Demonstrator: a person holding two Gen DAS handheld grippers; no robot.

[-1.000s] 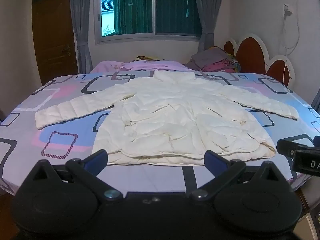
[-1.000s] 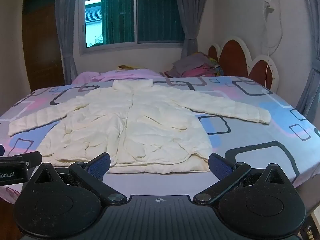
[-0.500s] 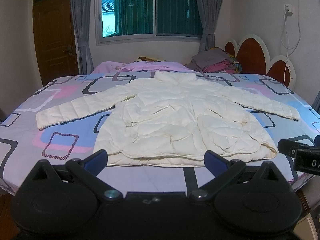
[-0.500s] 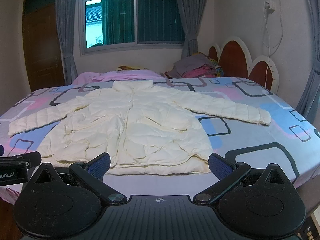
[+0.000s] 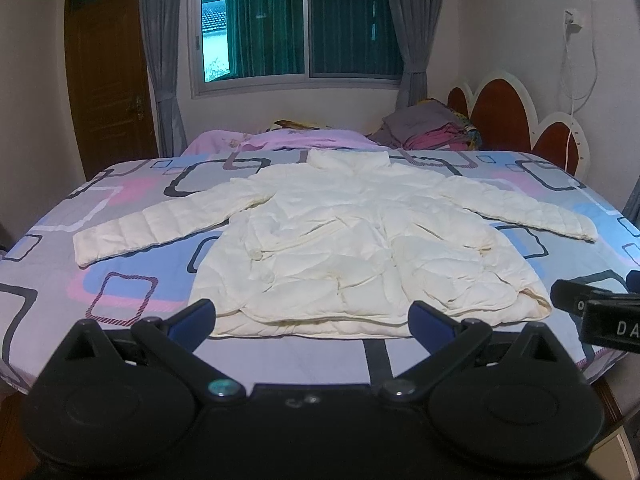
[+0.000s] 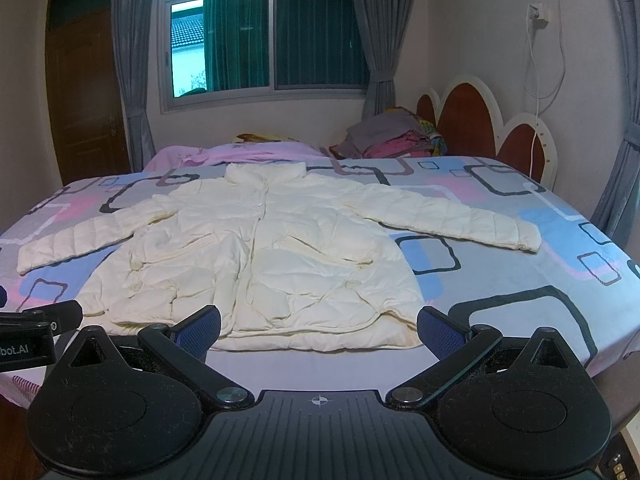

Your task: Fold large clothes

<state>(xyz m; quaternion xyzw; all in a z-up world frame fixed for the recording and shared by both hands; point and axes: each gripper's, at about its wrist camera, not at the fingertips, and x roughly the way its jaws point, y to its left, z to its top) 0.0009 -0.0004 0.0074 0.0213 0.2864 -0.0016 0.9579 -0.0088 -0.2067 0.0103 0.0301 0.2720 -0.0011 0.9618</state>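
Left gripper (image 5: 312,320) spread wide, holding nothing, right gripper (image 6: 318,326) likewise spread and holding nothing, both near the bed (image 5: 120,280) edge, white jacket (image 5: 352,248) flat on the bed, sleeves outstretched, collar toward window (image 5: 296,28).

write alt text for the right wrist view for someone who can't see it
A cream puffer jacket lies flat, front up, sleeves spread, on a bed with a patterned sheet. The open right gripper hovers empty by its hem; the left gripper shows at the left edge.
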